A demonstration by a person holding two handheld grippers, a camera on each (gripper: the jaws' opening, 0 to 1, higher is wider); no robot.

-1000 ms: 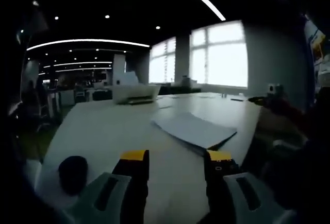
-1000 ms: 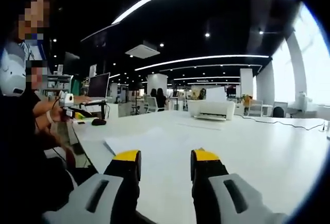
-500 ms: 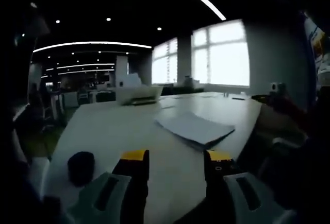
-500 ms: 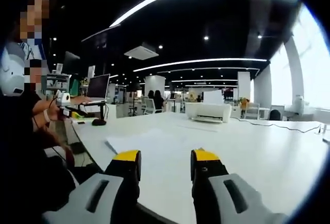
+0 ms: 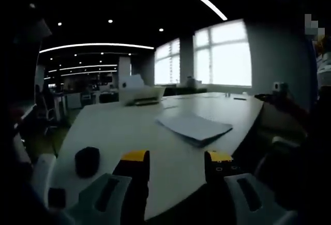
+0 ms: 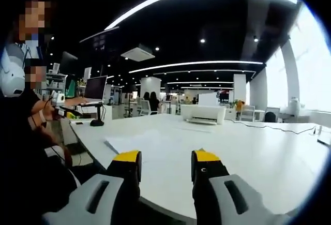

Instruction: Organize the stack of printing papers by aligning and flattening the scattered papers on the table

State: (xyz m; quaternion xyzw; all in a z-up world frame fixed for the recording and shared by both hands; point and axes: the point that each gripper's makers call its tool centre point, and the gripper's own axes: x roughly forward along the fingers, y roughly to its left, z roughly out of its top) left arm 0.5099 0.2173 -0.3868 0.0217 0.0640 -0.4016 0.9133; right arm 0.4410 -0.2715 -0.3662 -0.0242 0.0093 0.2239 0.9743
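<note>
Desk (image 5: 119,126): large, white, running ahead of both sets of jaws; also in the right gripper view (image 6: 248,147).

Stack of printing papers (image 5: 194,126): lying flat on the desk near its edge, ahead of the left jaws and slightly to their right, well apart from the tips; sheets loosely aligned, edges not quite flush. In the right gripper view the same stack (image 6: 139,142) lies ahead of the jaws, toward their left, pale against the desk, outline faint.

Printer (image 6: 202,114): white, far across the desk, beyond the right jaws; in the left gripper view (image 5: 139,94), far beyond the jaws.

Left gripper (image 5: 177,158): yellow-tipped jaws spread, nothing between them, held over the near desk edge.

Right gripper (image 6: 166,158): yellow-tipped jaws spread, empty, above the near desk edge.

Dark round object (image 5: 87,161): on the desk, just left of the left jaws; kind cannot be told.

Seated person (image 6: 31,111): left of the right jaws, at a neighbouring desk with a monitor (image 6: 96,87).
</note>
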